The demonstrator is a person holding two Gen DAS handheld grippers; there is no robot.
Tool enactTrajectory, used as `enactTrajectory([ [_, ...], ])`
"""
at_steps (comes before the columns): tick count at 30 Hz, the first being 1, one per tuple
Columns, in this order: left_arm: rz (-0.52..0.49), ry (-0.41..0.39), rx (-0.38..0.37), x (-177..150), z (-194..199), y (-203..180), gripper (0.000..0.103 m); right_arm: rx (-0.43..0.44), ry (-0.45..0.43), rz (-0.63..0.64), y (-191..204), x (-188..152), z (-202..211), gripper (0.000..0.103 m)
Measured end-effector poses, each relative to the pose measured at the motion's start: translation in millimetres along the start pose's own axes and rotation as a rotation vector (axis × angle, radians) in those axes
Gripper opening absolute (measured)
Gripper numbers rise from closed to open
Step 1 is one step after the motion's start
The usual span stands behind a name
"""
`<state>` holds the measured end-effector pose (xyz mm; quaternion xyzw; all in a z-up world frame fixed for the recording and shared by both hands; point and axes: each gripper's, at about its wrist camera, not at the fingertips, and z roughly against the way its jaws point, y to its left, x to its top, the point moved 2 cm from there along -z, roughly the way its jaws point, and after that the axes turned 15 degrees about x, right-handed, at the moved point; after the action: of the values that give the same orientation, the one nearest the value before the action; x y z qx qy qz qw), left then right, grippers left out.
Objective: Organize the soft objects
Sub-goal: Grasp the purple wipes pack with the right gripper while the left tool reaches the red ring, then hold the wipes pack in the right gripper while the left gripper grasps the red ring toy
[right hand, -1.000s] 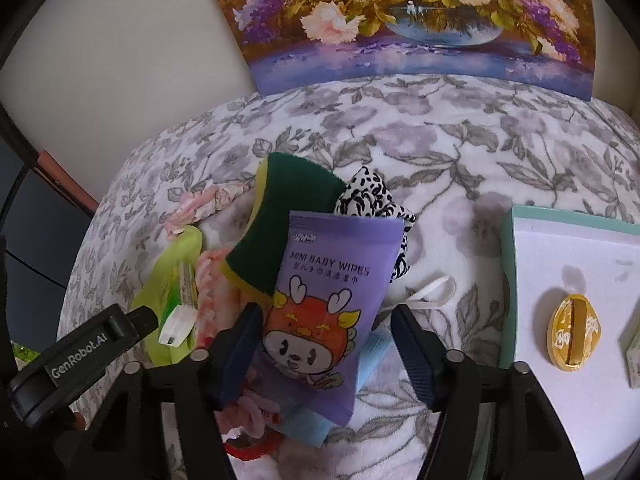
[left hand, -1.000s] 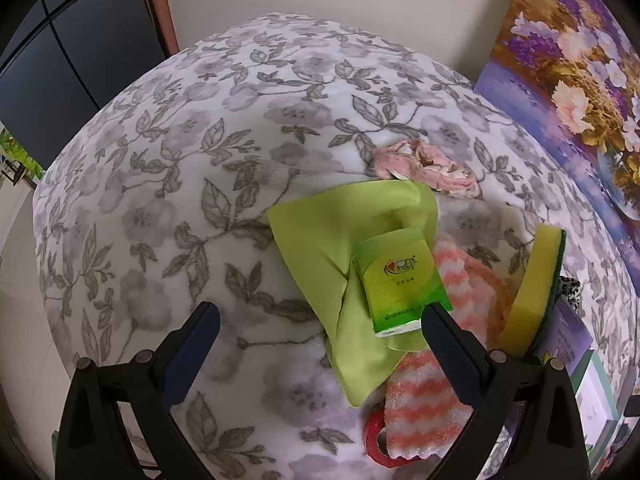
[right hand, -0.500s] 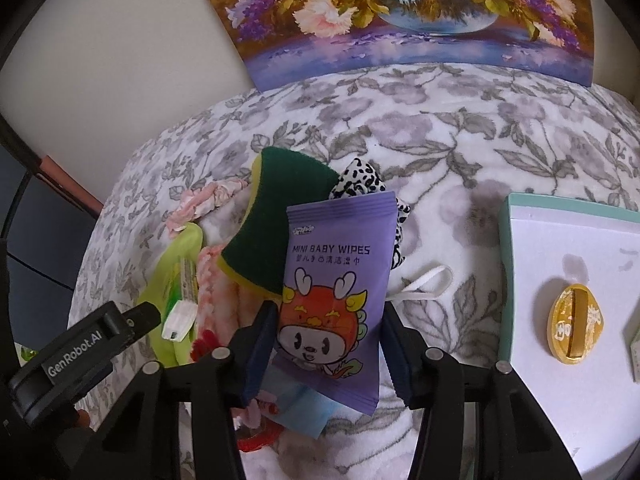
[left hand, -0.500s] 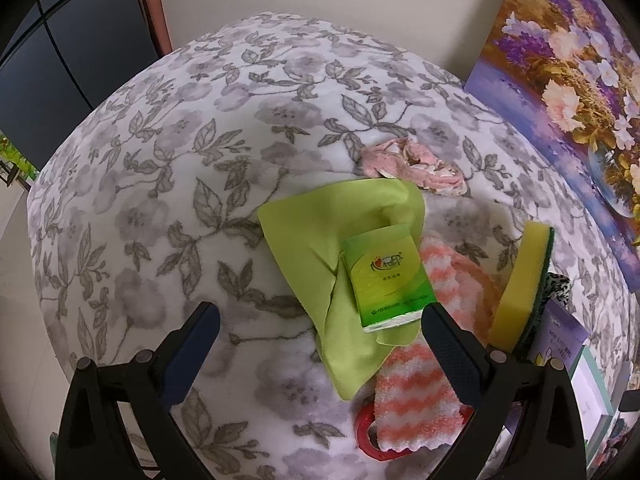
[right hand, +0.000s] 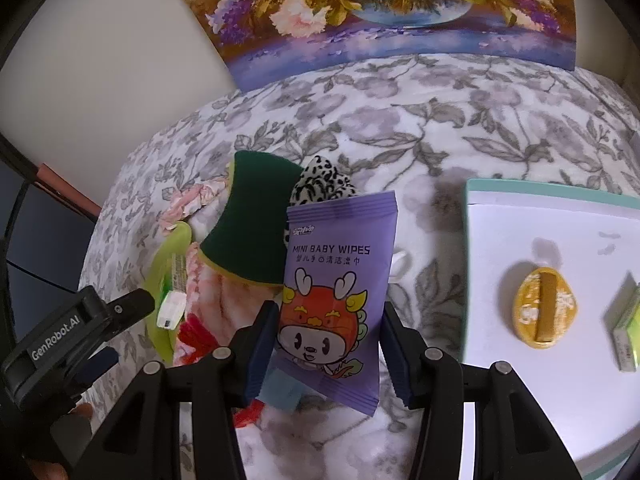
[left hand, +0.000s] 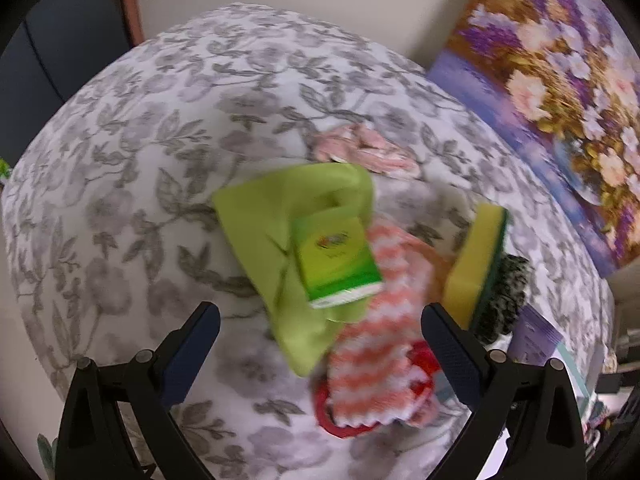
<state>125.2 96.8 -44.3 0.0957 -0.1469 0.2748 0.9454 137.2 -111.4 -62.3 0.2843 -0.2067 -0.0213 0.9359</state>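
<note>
My right gripper (right hand: pixel 329 344) is shut on a purple pack of baby wipes (right hand: pixel 338 288), gripping its lower part just above the pile. Behind it a yellow and green sponge (right hand: pixel 256 220) stands on edge beside a black-and-white spotted cloth (right hand: pixel 324 182). My left gripper (left hand: pixel 320 344) is open and empty, above a green tissue pack (left hand: pixel 336 260) lying on a lime green cloth (left hand: pixel 276 224). An orange-and-white striped cloth (left hand: pixel 376 368) lies between its fingers. The sponge (left hand: pixel 476 264) and purple pack (left hand: pixel 534 338) show to the right.
A pink scrunchie (left hand: pixel 360 150) lies beyond the green cloth. A white tray with a teal rim (right hand: pixel 520 196) at the right holds a yellow sachet (right hand: pixel 544 312) and a green box (right hand: pixel 628 332). A flower painting (right hand: pixel 380 12) leans on the wall. A floral cloth (left hand: pixel 140 200) covers the table.
My right gripper has closed in on the purple wipes pack and lifted it a little. My left gripper has drawn back and swung left, so the pile looks further off.
</note>
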Motion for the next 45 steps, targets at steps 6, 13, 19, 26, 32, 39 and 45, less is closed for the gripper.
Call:
enactTrajectory([
  [6, -0.129, -0.034, -0.037, -7.8, 11.9, -27.6, 0.086, -0.022, 0.005, 0.001, -4.7, -0.8, 14.8, 0.053],
  [13, -0.241, -0.028, -0.071, -17.4, 12.2, -48.2, 0.06, -0.056, -0.01, 0.009, -9.3, -2.3, 39.4, 0.053],
  [19, -0.296, -0.034, -0.076, -24.8, 13.7, -55.8, 0.044, -0.057, -0.025, 0.017, -9.2, -1.3, 52.1, 0.053],
  [26, -0.344, -0.037, -0.074, -31.0, 10.6, -64.3, 0.029, -0.062, -0.016, 0.008, -14.6, -1.7, 53.7, 0.053],
  [32, -0.357, -0.06, -0.072, -31.7, 11.6, -65.8, 0.019, -0.064, -0.009, 0.006, -17.3, -1.5, 53.8, 0.053],
  [39, -0.311, -0.082, -0.117, -24.8, 25.2, -57.2, 0.019, -0.061, -0.012, 0.004, -17.9, -1.6, 56.1, 0.053],
  [45, -0.272, -0.11, -0.131, -18.7, 37.4, -46.8, 0.019, -0.054, -0.016, 0.002, -19.0, -1.4, 59.6, 0.053],
])
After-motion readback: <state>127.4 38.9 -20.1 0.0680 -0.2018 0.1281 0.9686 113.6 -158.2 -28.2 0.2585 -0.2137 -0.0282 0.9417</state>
